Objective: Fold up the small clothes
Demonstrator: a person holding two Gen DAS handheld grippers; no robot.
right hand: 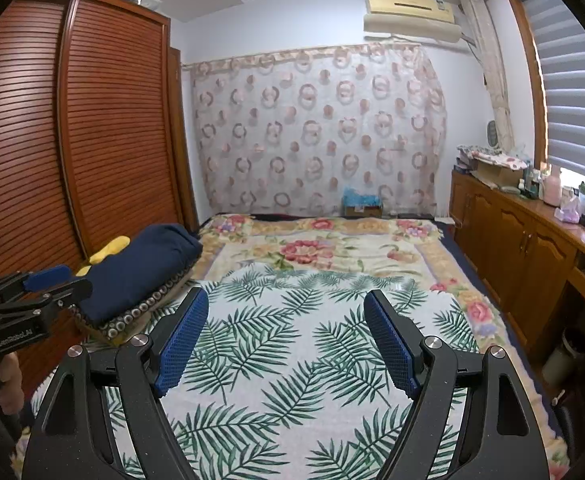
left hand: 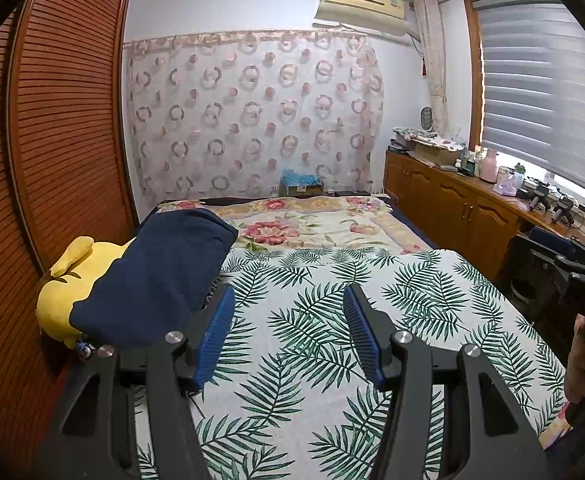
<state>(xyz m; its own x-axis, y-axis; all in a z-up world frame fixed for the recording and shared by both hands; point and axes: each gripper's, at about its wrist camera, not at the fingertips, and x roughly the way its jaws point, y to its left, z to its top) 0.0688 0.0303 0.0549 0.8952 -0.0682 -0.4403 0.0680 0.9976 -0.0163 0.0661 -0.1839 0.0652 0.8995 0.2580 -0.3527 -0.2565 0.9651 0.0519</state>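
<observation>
A folded navy garment (left hand: 160,272) lies on a pile at the bed's left edge, over a yellow item (left hand: 58,304); in the right wrist view the navy garment (right hand: 140,268) tops a circle-patterned folded piece (right hand: 132,316). My left gripper (left hand: 288,308) is open and empty above the palm-leaf sheet (left hand: 324,320), just right of the pile. My right gripper (right hand: 286,312) is open and empty over the same sheet (right hand: 284,344). The left gripper also shows at the left edge of the right wrist view (right hand: 58,282).
A louvred wooden wardrobe (left hand: 52,128) runs along the left. A floral blanket (left hand: 316,224) covers the far bed. A wooden cabinet (left hand: 452,204) with clutter stands under the window at right. A patterned curtain (left hand: 252,116) hangs behind.
</observation>
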